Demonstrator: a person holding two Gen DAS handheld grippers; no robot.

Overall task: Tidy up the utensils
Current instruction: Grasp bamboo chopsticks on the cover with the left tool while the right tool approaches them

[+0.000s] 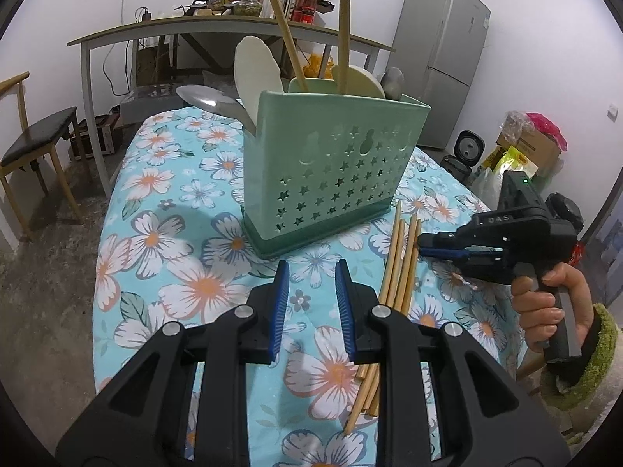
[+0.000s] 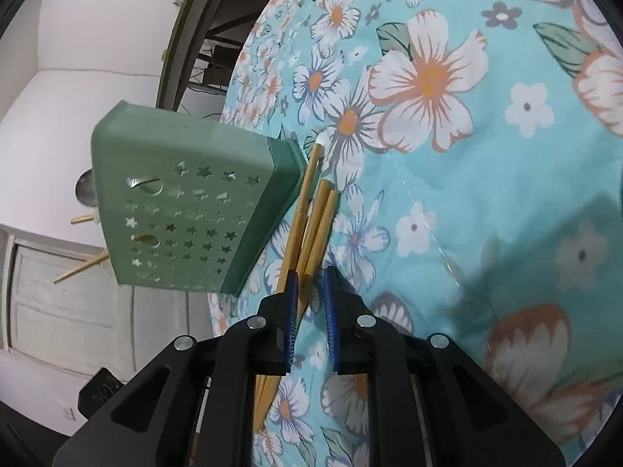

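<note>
A mint-green utensil holder [image 1: 331,163] with star cut-outs stands on the floral tablecloth [image 1: 163,241]. It holds two upright chopsticks [image 1: 344,27], white spoons [image 1: 255,74] and a metal spoon [image 1: 206,97]. Several loose bamboo chopsticks [image 1: 401,257] lie on the cloth in front of it. My left gripper [image 1: 311,268] hovers left of that bundle, open and empty. A hand [image 1: 545,311] holds my right gripper [image 1: 421,244], whose tips are at the bundle's far end. In the right wrist view the holder [image 2: 187,194] is at the left. The chopsticks [image 2: 317,225] run under the right gripper [image 2: 311,272], whose jaws stand narrowly apart.
The cloth's edge drops to a concrete floor on the left. Behind stand a cluttered side table [image 1: 218,27], a grey fridge [image 1: 447,58] and a wooden chair [image 1: 35,136]. Boxes and bags [image 1: 533,144] and a rice cooker [image 1: 469,148] sit at the right.
</note>
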